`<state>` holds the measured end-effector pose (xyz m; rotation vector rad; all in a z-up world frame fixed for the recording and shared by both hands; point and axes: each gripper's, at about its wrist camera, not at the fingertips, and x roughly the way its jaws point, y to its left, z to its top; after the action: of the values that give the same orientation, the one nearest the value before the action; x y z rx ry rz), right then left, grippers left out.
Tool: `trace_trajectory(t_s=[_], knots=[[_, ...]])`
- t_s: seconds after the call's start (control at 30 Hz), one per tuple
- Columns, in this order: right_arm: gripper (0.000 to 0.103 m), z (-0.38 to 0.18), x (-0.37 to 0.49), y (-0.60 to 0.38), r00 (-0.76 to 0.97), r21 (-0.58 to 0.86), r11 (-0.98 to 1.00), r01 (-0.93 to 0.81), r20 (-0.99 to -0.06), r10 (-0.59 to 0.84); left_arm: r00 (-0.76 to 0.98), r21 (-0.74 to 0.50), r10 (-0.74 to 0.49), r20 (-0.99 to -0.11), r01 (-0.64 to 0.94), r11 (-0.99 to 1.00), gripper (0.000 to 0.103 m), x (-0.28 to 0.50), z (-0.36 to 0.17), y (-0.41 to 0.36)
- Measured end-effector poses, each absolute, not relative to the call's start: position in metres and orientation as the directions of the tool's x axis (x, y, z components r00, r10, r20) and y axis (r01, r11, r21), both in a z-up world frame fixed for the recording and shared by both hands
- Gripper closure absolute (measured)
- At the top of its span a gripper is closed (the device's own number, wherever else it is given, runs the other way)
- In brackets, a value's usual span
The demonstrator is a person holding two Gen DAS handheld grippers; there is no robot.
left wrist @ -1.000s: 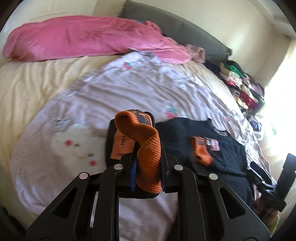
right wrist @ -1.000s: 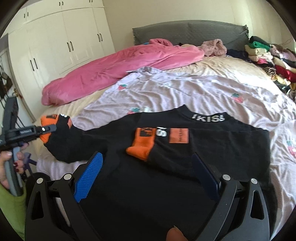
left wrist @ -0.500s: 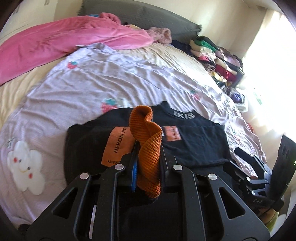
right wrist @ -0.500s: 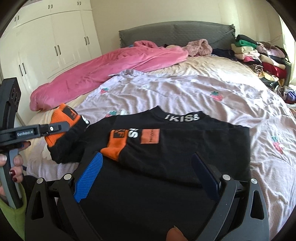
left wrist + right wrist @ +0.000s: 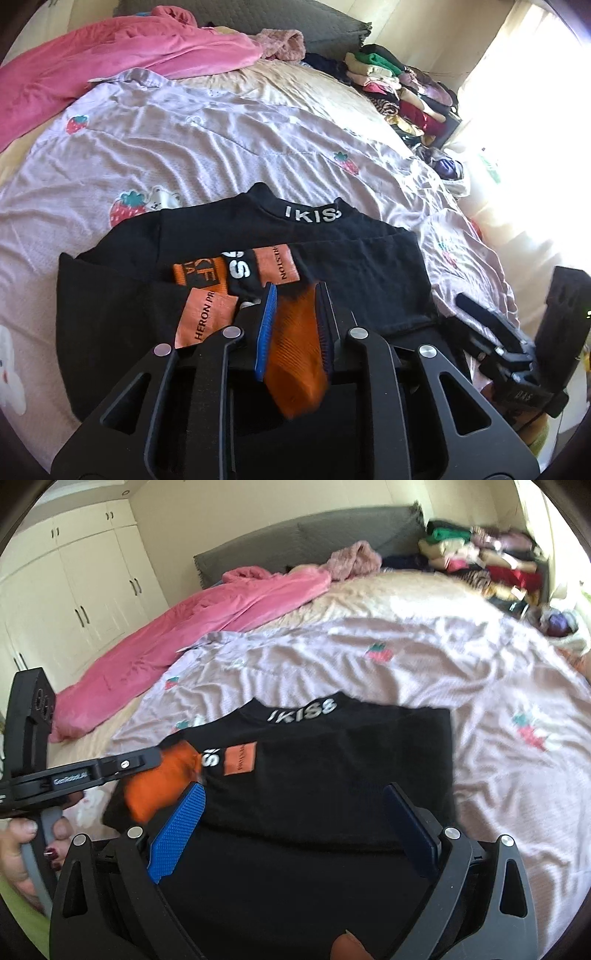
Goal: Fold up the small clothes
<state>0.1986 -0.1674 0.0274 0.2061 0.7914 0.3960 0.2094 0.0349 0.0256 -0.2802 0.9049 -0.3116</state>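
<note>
A black sweater (image 5: 354, 266) with orange cuffs and an "IKISS" collar lies on the lilac blanket; it also shows in the right wrist view (image 5: 332, 775). Its right sleeve lies folded across the chest. My left gripper (image 5: 293, 295) is shut on the left sleeve's orange cuff (image 5: 295, 350) and holds it over the sweater's chest, beside the other cuff (image 5: 199, 275). In the right wrist view the left gripper (image 5: 159, 755) holds that cuff (image 5: 162, 782). My right gripper (image 5: 295, 805) is open and empty above the sweater's lower part.
A lilac strawberry-print blanket (image 5: 221, 140) covers the bed. A pink duvet (image 5: 110, 59) lies at the far left. Stacks of folded clothes (image 5: 399, 85) sit at the far right by a bright window. White wardrobes (image 5: 74, 590) stand to the left.
My left gripper has carried the orange cuff from the sweater's left side inward over the chest, folding the sleeve across. The right gripper stays open over the lower part.
</note>
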Motion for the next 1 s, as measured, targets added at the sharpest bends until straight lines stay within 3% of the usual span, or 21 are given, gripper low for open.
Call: trace_trajectory(t_s=[0.17, 0.33, 0.57, 0.67, 0.73, 0.8, 0.87, 0.93, 0.97, 1.0], knots=[[0.007, 0.007, 0.201, -0.134, 0.565, 0.317, 0.89, -0.327, -0.69, 0.453, 0.61, -0.33, -0.339, -0.716, 0.131, 0.935, 0.09, 0.207, 0.027, 0.045], [0.007, -0.014, 0.201, -0.1, 0.488, 0.347, 0.857, -0.382, -0.711, 0.506, 0.65, -0.291, -0.266, -0.712, 0.071, 0.954, 0.082, 0.205, 0.025, 0.07], [0.008, -0.03, 0.212, -0.075, 0.525, 0.275, 0.884, -0.377, -0.723, 0.449, 0.663, -0.275, -0.214, -0.717, 0.012, 0.961, 0.079, 0.205, 0.017, 0.099], [0.029, -0.04, 0.217, -0.073, 0.5, 0.278, 0.884, -0.375, -0.742, 0.446, 0.673, -0.273, -0.207, -0.71, 0.008, 0.962, 0.079, 0.205, 0.019, 0.105], [0.036, -0.04, 0.216, -0.072, 0.508, 0.274, 0.88, -0.388, -0.733, 0.453, 0.681, -0.275, -0.203, -0.704, 0.002, 0.961, 0.077, 0.204, 0.02, 0.107], [0.054, -0.039, 0.215, -0.071, 0.501, 0.3, 0.866, -0.4, -0.72, 0.481, 0.687, -0.283, -0.202, -0.698, -0.006, 0.959, 0.076, 0.203, 0.02, 0.111], [0.059, -0.038, 0.213, -0.068, 0.496, 0.308, 0.855, -0.416, -0.711, 0.498, 0.688, -0.286, -0.2, -0.698, -0.01, 0.958, 0.076, 0.203, 0.02, 0.113], [0.074, -0.037, 0.211, -0.065, 0.507, 0.294, 0.855, -0.427, -0.705, 0.496, 0.689, -0.286, -0.198, -0.697, -0.013, 0.958, 0.076, 0.203, 0.02, 0.114], [0.086, -0.036, 0.21, -0.065, 0.515, 0.293, 0.853, -0.432, -0.696, 0.5, 0.692, -0.286, -0.195, -0.695, -0.018, 0.958, 0.076, 0.203, 0.021, 0.116], [0.087, -0.034, 0.21, -0.067, 0.523, 0.298, 0.852, -0.431, -0.687, 0.505, 0.696, -0.287, -0.193, -0.692, -0.02, 0.958, 0.076, 0.202, 0.022, 0.117]])
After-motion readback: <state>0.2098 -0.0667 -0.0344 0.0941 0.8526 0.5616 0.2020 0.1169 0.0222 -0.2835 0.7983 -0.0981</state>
